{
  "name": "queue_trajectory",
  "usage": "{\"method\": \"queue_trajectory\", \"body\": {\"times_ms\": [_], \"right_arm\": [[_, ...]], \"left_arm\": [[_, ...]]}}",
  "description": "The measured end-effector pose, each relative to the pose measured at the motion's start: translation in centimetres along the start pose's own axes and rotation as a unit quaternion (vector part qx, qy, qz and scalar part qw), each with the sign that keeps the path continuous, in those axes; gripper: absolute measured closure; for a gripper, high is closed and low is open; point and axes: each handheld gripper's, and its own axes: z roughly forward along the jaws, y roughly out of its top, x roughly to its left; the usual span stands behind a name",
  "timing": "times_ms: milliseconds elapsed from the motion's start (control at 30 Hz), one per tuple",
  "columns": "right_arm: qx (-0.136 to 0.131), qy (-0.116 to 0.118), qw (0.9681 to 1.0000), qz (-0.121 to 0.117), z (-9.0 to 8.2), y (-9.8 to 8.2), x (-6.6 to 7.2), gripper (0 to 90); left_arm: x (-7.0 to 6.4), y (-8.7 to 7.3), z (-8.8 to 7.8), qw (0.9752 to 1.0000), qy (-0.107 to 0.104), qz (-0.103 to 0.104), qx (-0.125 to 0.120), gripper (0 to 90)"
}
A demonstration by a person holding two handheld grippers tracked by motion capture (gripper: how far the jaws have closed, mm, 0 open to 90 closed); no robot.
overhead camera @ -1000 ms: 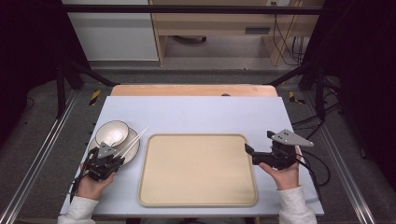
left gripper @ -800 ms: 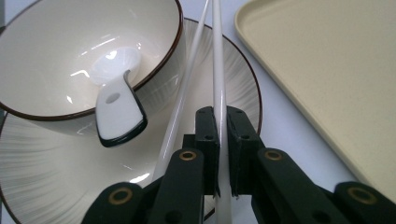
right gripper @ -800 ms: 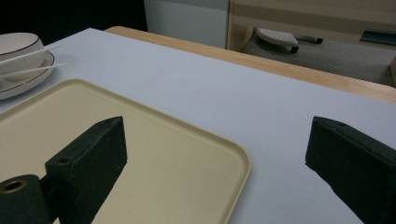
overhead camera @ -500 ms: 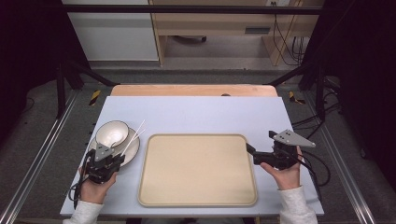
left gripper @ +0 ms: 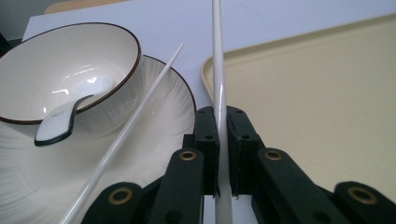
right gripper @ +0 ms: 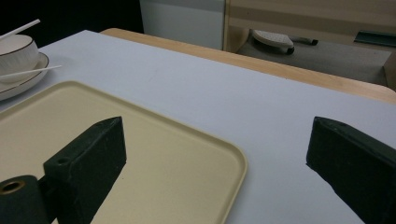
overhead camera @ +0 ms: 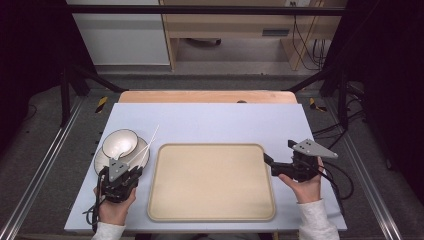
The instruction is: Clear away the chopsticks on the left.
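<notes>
My left gripper (overhead camera: 132,170) is shut on a white chopstick (left gripper: 218,88), which sticks out past the jaws toward the table's far side (overhead camera: 150,142). A second white chopstick (left gripper: 135,121) lies slanted across the cream plate (left gripper: 159,112). On that plate stands a white bowl (overhead camera: 120,142) with a dark rim, and a white spoon (left gripper: 65,116) rests inside it. My right gripper (overhead camera: 270,165) hovers open at the right edge of the beige tray (overhead camera: 212,200), with nothing between its jaws (right gripper: 219,154).
The tray (right gripper: 154,154) lies in the middle of the pale blue table top (overhead camera: 215,120). A wooden strip (overhead camera: 205,96) runs along the far edge. Metal frame rails (overhead camera: 45,165) flank the table, and cables (overhead camera: 340,175) trail at the right.
My left gripper has shifted a little to the right toward the tray and risen slightly, carrying the chopstick. The right gripper has stayed where it was.
</notes>
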Motion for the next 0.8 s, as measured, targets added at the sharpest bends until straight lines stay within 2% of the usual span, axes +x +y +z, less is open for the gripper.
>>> {"method": "queue_trajectory", "body": {"times_ms": [100,333,400,567,800], "right_arm": [[0.000,0.000,1.0000,0.001,0.1,0.0,0.1,5.2],[0.005,0.001,1.0000,0.000,0.5,-0.2,0.4,4.9],[0.005,0.002,1.0000,0.000,0.5,-0.2,0.3,4.9],[0.004,0.004,1.0000,0.001,0.4,-0.1,0.3,4.9],[-0.003,0.003,1.0000,0.004,0.1,0.0,0.1,4.8]], "left_arm": [[-0.3,0.1,0.0,1.0000,0.000,-0.004,-0.003,84.4],[-1.5,0.8,0.6,0.9996,-0.001,-0.028,-0.010,84.4],[-2.0,0.9,0.8,0.9997,0.005,-0.024,-0.006,84.4],[-3.2,1.0,1.1,0.9995,0.005,-0.029,-0.006,84.4],[-4.6,0.4,1.3,0.9982,-0.002,-0.056,-0.022,84.4]]}}
